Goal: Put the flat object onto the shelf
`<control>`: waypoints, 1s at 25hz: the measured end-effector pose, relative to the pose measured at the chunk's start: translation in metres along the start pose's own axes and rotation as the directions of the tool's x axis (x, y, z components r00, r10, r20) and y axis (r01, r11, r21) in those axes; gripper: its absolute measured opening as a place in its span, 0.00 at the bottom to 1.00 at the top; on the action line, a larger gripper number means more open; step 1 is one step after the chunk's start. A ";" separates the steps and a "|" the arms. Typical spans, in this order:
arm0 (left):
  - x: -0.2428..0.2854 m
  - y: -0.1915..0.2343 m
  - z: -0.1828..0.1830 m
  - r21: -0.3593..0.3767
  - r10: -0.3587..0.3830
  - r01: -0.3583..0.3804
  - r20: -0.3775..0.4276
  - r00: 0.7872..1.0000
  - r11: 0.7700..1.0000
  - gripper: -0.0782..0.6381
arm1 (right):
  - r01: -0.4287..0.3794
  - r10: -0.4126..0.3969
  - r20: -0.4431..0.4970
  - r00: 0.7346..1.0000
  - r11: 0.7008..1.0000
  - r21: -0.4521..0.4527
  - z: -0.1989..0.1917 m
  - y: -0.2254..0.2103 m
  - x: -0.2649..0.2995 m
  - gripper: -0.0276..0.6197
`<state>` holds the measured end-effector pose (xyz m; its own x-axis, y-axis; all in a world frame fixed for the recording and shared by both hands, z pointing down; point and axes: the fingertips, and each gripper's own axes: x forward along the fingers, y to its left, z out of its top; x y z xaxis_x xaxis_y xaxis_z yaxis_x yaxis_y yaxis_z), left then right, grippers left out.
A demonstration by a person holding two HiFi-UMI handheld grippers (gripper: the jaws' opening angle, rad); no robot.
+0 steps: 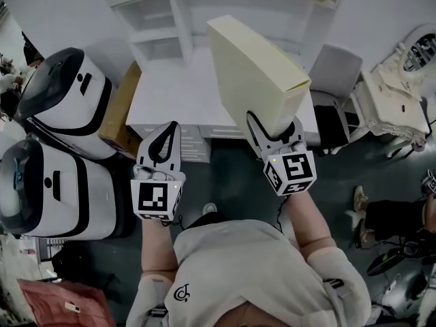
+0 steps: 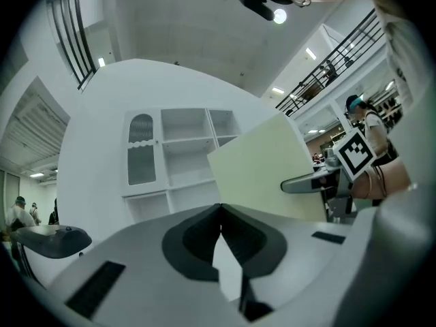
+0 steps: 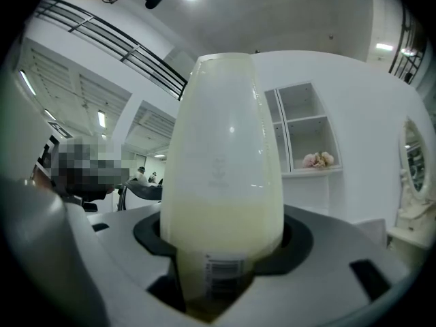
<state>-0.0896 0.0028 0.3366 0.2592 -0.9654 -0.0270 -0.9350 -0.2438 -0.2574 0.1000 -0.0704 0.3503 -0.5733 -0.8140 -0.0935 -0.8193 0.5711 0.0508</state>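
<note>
The right tool (image 1: 275, 135) grips the pale yellow flat object (image 1: 251, 70) at its near end, with its jaws pressed on both faces. The object stands on edge and reaches out toward the white desk (image 1: 170, 94). The left tool (image 1: 162, 145) is alongside, empty, with its jaws closed tip to tip. The white shelf (image 1: 155, 20) rises at the desk's far side.

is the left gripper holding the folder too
No, the left gripper is shut and empty; only the right gripper grips the folder.
</note>
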 end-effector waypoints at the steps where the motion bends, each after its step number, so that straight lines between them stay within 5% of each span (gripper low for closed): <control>1: 0.008 0.011 -0.001 0.004 -0.015 0.015 0.003 1.000 1.000 0.13 | 0.018 -0.018 0.003 1.000 1.000 -0.004 0.002 0.000 0.012 0.48; 14: 0.086 0.113 -0.004 0.012 -0.144 0.144 0.082 0.986 0.990 0.13 | 0.179 -0.174 0.047 0.984 0.969 -0.167 0.048 -0.001 0.126 0.48; 25: 0.146 0.148 -0.012 0.015 -0.110 0.109 0.074 0.991 0.994 0.13 | 0.216 -0.209 0.062 0.976 0.893 -0.394 0.085 -0.045 0.212 0.48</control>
<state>-0.1933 -0.1757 0.3063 0.3777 -0.9233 -0.0697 -0.8974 -0.3465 -0.2730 0.0161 -0.2599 0.2433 -0.3877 -0.9072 -0.1635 -0.8605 0.2926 0.4170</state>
